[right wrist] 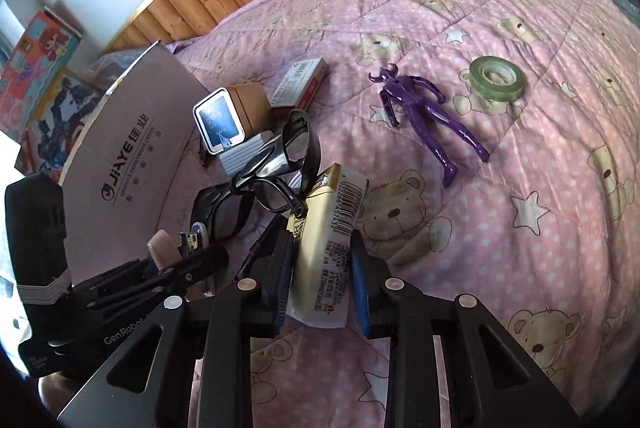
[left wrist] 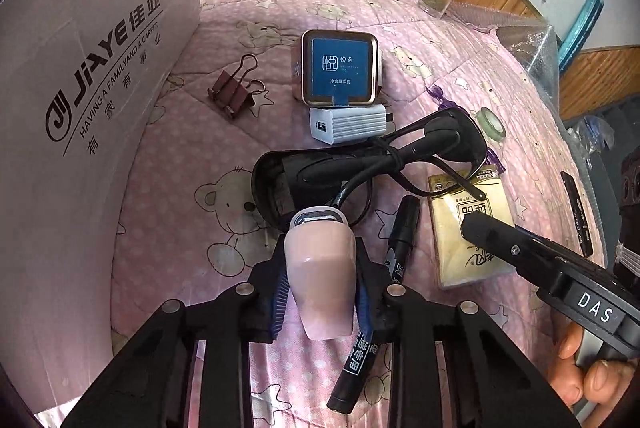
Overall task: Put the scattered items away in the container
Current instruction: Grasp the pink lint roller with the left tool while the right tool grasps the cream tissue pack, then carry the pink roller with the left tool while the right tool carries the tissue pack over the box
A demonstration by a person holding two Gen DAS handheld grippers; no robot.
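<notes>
Between the pads of the left claw [left wrist: 320, 264] sits a small pink plastic nail clipper [left wrist: 322, 268], clamped around its fat middle with the metal tip poking out front. It looks light, stiff and a bit glossy, so probably slippery; a hold on the wide body beats one on the tapered end. Just right of it, the right claw [right wrist: 320, 268] has its pads closed on both edges of a flat yellow sachet [right wrist: 328, 240]. That one looks soft and crinkly, likely to bend if squeezed hard, so an edge grip near the middle seems fine.

Beyond the clipper lie black sunglasses [left wrist: 360, 168] tangled with a second pair, fragile lenses, better taken by the frame. A black marker [left wrist: 384, 276] lies right beside the clipper, partly under the claw. Further beyond are a white charger [left wrist: 348, 124] and a small tea tin [left wrist: 340, 68]; a binder clip [left wrist: 232, 92] sits left of those. The cardboard box [left wrist: 80, 88] stands far left on the pink bed quilt [left wrist: 224, 208]. Well to the right of the sachet are a purple figure [right wrist: 424, 116] and a green tape roll [right wrist: 496, 76].
</notes>
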